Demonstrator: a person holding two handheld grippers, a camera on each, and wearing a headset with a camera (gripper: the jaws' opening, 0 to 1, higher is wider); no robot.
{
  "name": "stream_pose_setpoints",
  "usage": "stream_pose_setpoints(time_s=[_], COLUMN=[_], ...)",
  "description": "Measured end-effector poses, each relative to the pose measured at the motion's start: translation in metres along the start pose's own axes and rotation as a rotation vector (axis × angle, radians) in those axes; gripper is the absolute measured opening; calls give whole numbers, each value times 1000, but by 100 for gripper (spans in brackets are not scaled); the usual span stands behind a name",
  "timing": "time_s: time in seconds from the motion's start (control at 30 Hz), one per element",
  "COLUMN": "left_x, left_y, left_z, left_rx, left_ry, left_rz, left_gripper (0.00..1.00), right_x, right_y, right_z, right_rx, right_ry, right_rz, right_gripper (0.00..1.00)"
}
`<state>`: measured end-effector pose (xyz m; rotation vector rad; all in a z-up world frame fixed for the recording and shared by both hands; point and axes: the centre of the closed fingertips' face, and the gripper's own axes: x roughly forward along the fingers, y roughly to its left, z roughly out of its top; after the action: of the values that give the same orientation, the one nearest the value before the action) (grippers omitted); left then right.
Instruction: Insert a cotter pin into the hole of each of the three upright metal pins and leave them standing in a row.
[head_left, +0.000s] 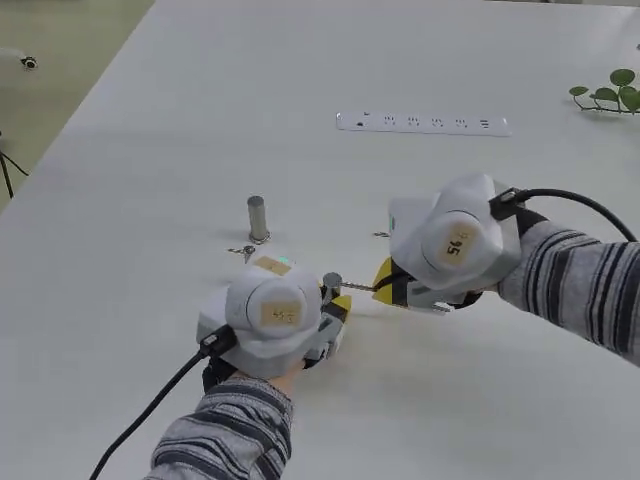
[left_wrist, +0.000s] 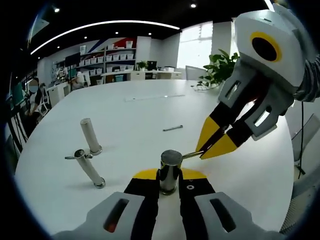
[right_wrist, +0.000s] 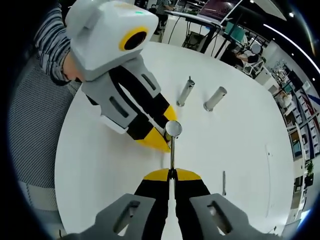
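Gripping the metal pin (left_wrist: 170, 167) between its yellow-tipped jaws, the left gripper (left_wrist: 170, 175) is holding it upright on the white table (head_left: 420, 400), near the front edge. The jaws are closing on the pin's lower shaft from both sides, and its round head is standing clear above them.

The right gripper (right_wrist: 171, 174) is coming in from the right. Its jaws are pressed together on a cotter pin (right_wrist: 172, 155), which is pointing straight out ahead of the tips. The far end of that cotter pin is meeting the held pin just under its head. Whether it is entering the hole, I cannot tell.

Behind the left gripper, two more pins are standing on the table. The fitted pin (left_wrist: 89, 167) is carrying a cotter pin across its top, and the bare pin (left_wrist: 90, 136) is sitting just beyond it. A loose cotter pin (left_wrist: 172, 128) is lying flat on the table further back. A power strip (head_left: 423, 123) is lying well behind all of this, and a plant (head_left: 610, 92) is showing at the far right.
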<state>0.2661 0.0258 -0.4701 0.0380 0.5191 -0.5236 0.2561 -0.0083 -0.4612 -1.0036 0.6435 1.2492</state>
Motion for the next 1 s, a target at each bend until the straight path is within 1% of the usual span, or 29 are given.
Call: stream_pose_setpoints(time_s=[0.2,0.4,0.57,0.7,0.83,0.9,1.0], left_x=[1,1,2,2,3,3,3], left_y=[0,1,1,1,1,1,1], left_z=[-3,-4,-4,-4,-4,-5,-5], left_rx=[21,30,40,58,61,60,58], left_ry=[6,10,11,10,10,9,9], left_rz=[6,6,8,7,4,4,8], left_gripper=[10,10,10,10,10,10,10], right_x=[0,-5,-5,-8,-5,-4,-2], right_y=[-1,-2,-2,0,-1,0,-1], right_z=[1,4,5,13,13,16,16], right_rx=[-9,-49,-34,-19,-22,-9,-10], right_ry=[6,16,7,-25,-24,-39,-32], right_rz=[3,6,7,15,13,13,11], right_gripper=[0,0,0,0,0,0,0])
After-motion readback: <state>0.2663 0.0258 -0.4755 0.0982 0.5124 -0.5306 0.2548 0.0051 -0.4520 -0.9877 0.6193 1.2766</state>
